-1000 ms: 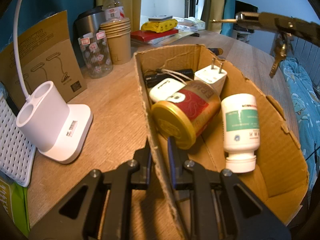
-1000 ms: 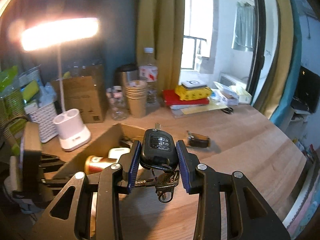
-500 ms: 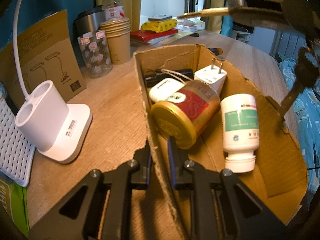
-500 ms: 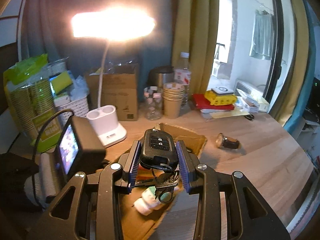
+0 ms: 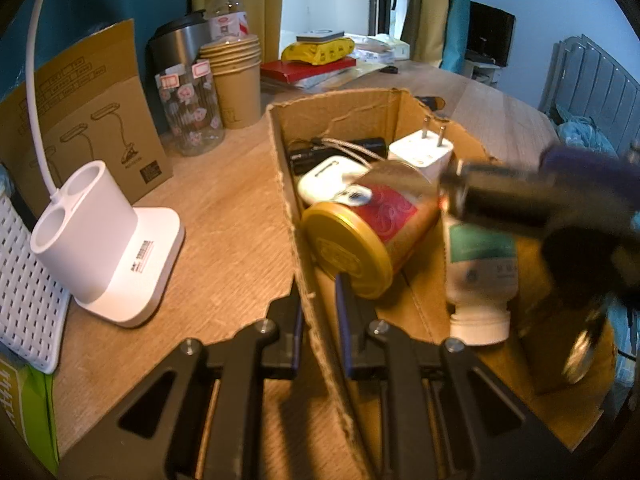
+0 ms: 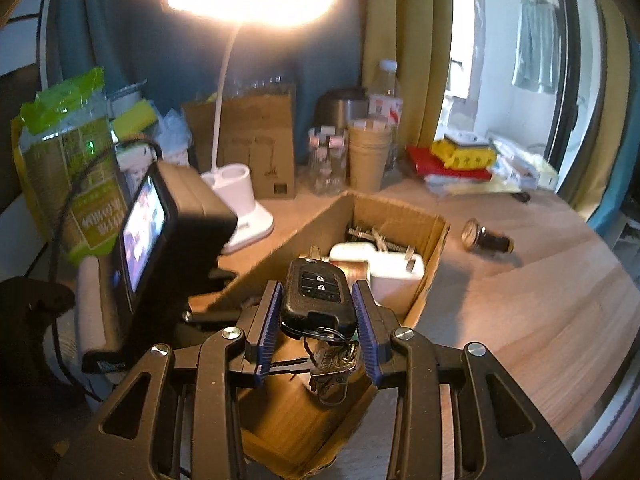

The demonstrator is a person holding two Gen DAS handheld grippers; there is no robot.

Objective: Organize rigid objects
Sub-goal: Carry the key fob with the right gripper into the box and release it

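Observation:
My left gripper [image 5: 319,312] is shut on the near left wall of an open cardboard box [image 5: 288,184] on the wooden table. Inside lie a gold-lidded red tin [image 5: 360,236], a white pill bottle [image 5: 480,276], a white plug [image 5: 420,152] and a white case [image 5: 332,178]. My right gripper [image 6: 318,316] is shut on a black car key fob [image 6: 318,296] with a hanging key ring [image 6: 332,364], held above the box [image 6: 400,216]. In the left wrist view the fob [image 5: 520,196] shows blurred over the box's right side.
A white lamp base [image 5: 104,240] stands left of the box, with a cardboard sleeve [image 5: 88,108], patterned jar [image 5: 190,108], paper cups [image 5: 236,76] and steel flask behind. A watch [image 6: 486,238] lies on the table right of the box. Books [image 6: 452,164] sit far back.
My right gripper has carried the key fob left and down, from beside the box to over its open top. The left gripper keeps holding the box wall.

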